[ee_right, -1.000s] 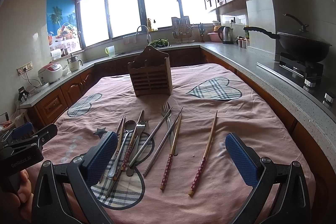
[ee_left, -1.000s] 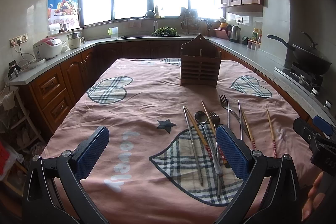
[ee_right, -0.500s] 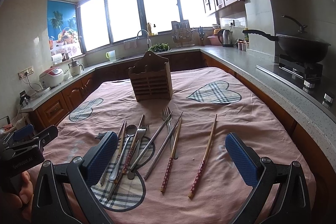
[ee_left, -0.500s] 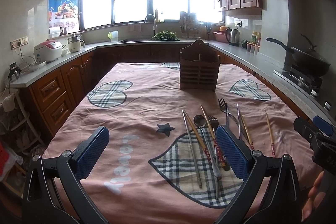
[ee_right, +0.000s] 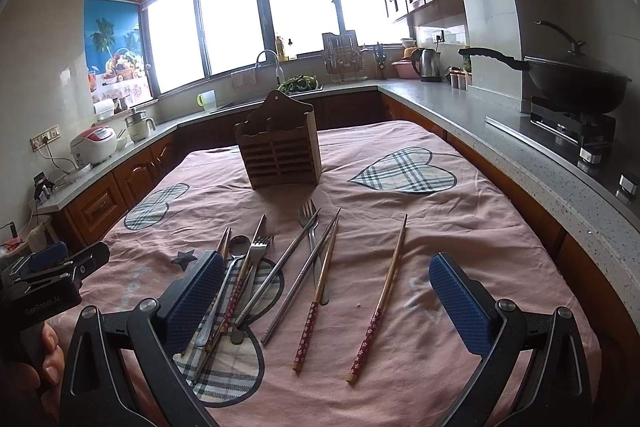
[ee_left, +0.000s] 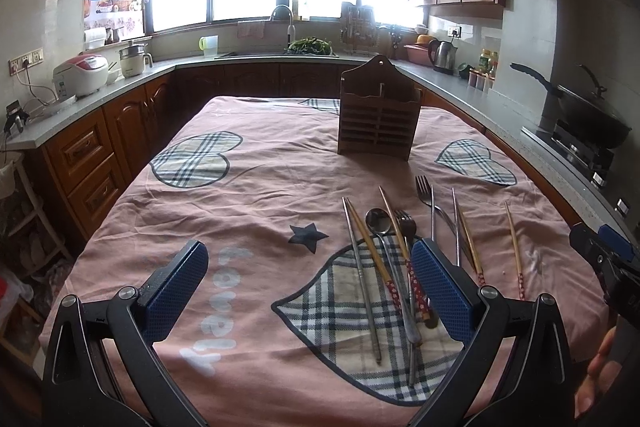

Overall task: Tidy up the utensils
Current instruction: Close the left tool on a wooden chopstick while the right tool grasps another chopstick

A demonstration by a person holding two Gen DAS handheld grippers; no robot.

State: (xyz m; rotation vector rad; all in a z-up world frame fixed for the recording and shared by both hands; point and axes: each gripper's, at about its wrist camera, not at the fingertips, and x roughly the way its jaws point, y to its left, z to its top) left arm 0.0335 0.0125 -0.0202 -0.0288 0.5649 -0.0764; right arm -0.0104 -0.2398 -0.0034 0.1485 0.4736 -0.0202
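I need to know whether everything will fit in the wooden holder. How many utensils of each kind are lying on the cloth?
Wooden chopsticks: 4
Metal chopsticks: 3
Forks: 2
Spoon: 1
Total: 10 visible; the pile overlaps, so another could be hidden.

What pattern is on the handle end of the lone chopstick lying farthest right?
Dark red with small white flowers on the chopstick, clearest in the right wrist view.
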